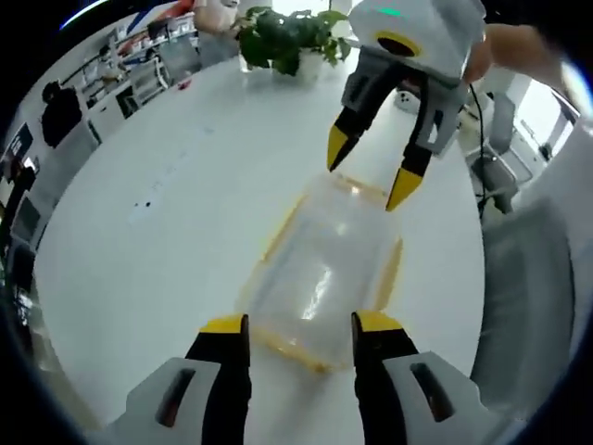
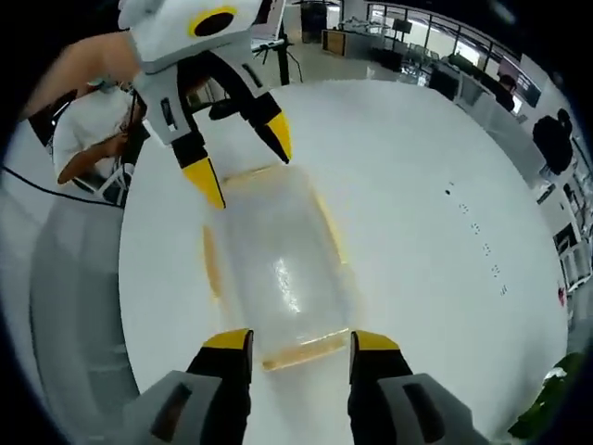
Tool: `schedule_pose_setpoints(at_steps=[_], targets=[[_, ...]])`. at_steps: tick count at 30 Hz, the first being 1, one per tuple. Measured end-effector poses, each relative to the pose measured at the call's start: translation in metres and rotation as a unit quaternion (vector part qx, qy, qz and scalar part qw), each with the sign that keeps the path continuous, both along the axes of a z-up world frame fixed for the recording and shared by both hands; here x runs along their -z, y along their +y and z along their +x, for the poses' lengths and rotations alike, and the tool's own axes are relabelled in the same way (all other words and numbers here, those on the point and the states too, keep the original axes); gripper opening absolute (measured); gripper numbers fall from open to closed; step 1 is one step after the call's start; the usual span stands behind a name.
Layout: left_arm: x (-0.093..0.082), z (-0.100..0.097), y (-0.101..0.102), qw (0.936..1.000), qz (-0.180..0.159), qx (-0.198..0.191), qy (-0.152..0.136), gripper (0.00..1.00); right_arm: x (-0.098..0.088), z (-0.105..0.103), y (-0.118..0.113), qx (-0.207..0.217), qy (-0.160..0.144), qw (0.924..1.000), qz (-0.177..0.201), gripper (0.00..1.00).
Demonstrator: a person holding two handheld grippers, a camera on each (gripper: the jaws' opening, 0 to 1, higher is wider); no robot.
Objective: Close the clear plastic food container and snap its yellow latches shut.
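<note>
1. Left gripper view, L edge: shelving and desks (image 1: 102,83) at the room's side, well apart from the work. White table (image 1: 139,241) runs bare toward the middle.
2. Centre: clear container (image 1: 324,278) lies flat on the table w/ its lid on top; yellow latches (image 1: 278,232) run along its long sides and ends. Can't tell if they're snapped down; image is blurred.
3. Left gripper (image 1: 299,338) at the near end, jaws spread wide, holding nothing, tips just beside the near end latch. Likely placed to brace or press that end.
4. Far end: right gripper (image 1: 369,176) hangs tips-down over the far rim, jaws wide, nothing between them. One gripper per end suits pressing the lid evenly.
5. Potted plant (image 1: 287,42) beyond, near the far table edge; a chair (image 1: 533,306) at the R side.
6. Right gripper view, L: a person (image 2: 88,130) beside the table. Same container (image 2: 278,260) mid-table, its near end latch (image 2: 301,352) between the wide jaws.
7. Judgement: lid seated, latching seems the step in hand.
</note>
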State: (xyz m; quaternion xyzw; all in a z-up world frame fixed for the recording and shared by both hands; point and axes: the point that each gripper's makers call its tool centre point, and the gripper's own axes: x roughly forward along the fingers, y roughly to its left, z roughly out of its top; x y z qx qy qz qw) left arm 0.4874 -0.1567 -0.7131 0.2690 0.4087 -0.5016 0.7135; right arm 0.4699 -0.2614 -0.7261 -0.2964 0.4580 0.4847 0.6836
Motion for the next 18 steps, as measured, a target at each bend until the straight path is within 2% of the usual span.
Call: schedule_pose_setpoints(at_steps=[6,9,13,18], targets=[[-0.002,-0.005,-0.008,0.9984,0.007,0.054,-0.013,0.41,0.000,-0.001,0.004,-0.049,-0.015,0.9986,-0.015,0.38],[-0.002,-0.005,-0.011,0.9978,0.010,0.062,-0.020,0.40,0.000,-0.001,0.007,-0.052,-0.011,0.9985,-0.012,0.39],[-0.005,-0.009,-0.023,0.9951,0.002,0.093,-0.033,0.40,-0.001,-0.001,0.014,-0.059,-0.007,0.9982,-0.005,0.38],[-0.004,-0.011,-0.030,0.9927,-0.002,0.115,-0.039,0.39,-0.004,0.003,0.024,-0.063,-0.007,0.9979,0.014,0.32]])
